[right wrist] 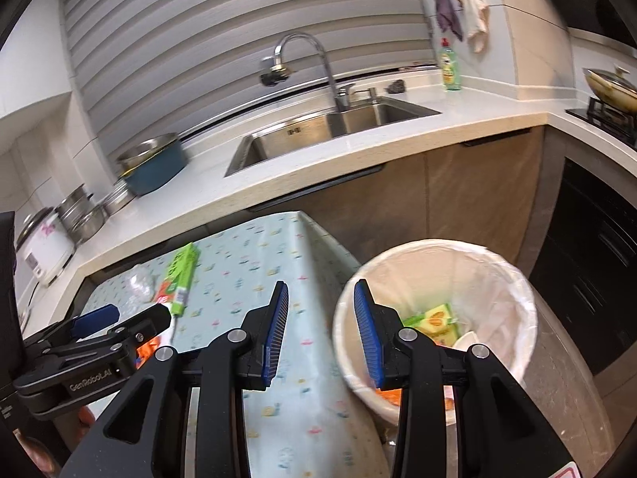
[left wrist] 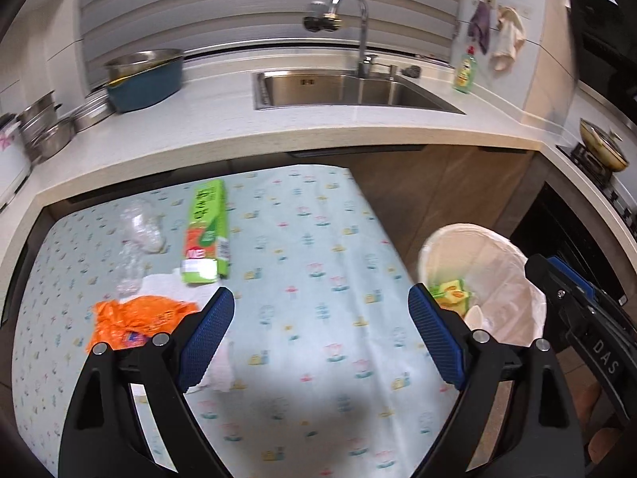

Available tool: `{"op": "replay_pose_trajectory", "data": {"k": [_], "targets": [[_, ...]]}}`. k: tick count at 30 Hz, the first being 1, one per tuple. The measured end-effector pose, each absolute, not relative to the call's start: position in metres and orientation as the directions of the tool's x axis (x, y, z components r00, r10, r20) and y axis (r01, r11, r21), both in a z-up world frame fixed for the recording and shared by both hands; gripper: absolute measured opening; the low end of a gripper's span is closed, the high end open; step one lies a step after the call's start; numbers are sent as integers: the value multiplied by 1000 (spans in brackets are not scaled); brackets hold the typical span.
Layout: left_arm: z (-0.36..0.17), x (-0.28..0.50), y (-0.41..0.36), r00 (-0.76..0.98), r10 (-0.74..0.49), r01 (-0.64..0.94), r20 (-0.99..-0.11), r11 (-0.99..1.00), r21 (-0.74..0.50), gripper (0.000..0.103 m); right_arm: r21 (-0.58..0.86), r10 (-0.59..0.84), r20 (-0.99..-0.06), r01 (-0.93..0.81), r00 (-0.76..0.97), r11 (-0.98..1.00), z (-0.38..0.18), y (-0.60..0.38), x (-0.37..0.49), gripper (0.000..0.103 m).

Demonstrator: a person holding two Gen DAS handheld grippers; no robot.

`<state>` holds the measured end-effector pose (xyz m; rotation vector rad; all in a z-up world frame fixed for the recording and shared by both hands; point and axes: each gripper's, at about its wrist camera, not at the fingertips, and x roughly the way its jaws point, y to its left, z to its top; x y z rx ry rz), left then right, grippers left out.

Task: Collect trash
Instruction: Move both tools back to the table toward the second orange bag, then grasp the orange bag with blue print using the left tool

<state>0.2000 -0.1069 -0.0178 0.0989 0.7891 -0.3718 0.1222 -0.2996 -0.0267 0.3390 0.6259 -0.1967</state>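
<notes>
A kitchen counter (left wrist: 278, 135) with a steel sink (left wrist: 350, 91) runs along the back, and in front of it stands the desk (left wrist: 318, 263), covered with a pale patterned cloth. Beside the desk's right edge is a round bin (right wrist: 438, 279) lined with a white bag, with yellow-green packaging and other scraps at its bottom. On the left part of the desk lies the remaining trash: a long green carton (left wrist: 207, 231) lying flat, a crumpled clear plastic wrapper (left wrist: 139, 235) just left of it, a white tissue (left wrist: 167, 283) near the carton's close end, and a crumpled orange wrapper (left wrist: 131, 318) at the near left. The left claw (left wrist: 320, 310) hangs over the desk with its jaws wide apart and nothing between them. The right claw (right wrist: 320, 326) is narrower, partly open and empty, straddling the gap between desk edge and bin rim
</notes>
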Motion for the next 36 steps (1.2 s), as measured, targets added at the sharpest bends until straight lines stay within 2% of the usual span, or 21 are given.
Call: {"op": "replay_pose_trajectory", "data": {"k": [18, 27, 32, 36], "targets": [[-52, 230, 52, 636, -115, 115, -763, 992, -53, 85, 237, 97, -631, 72, 770, 969, -36, -159, 171, 35], [-83, 246, 96, 579, -100, 63, -809, 995, -78, 84, 233, 144, -657, 17, 740, 972, -51, -112, 197, 35], [-101, 259, 105, 531, -139, 66, -836, 990, -123, 72, 228, 154, -669, 4, 727, 974, -59, -96, 208, 35], [-109, 265, 108, 510, -169, 77, -844, 986, -151, 66, 227, 159, -679, -1, 717, 974, -66, -87, 217, 35]]}}
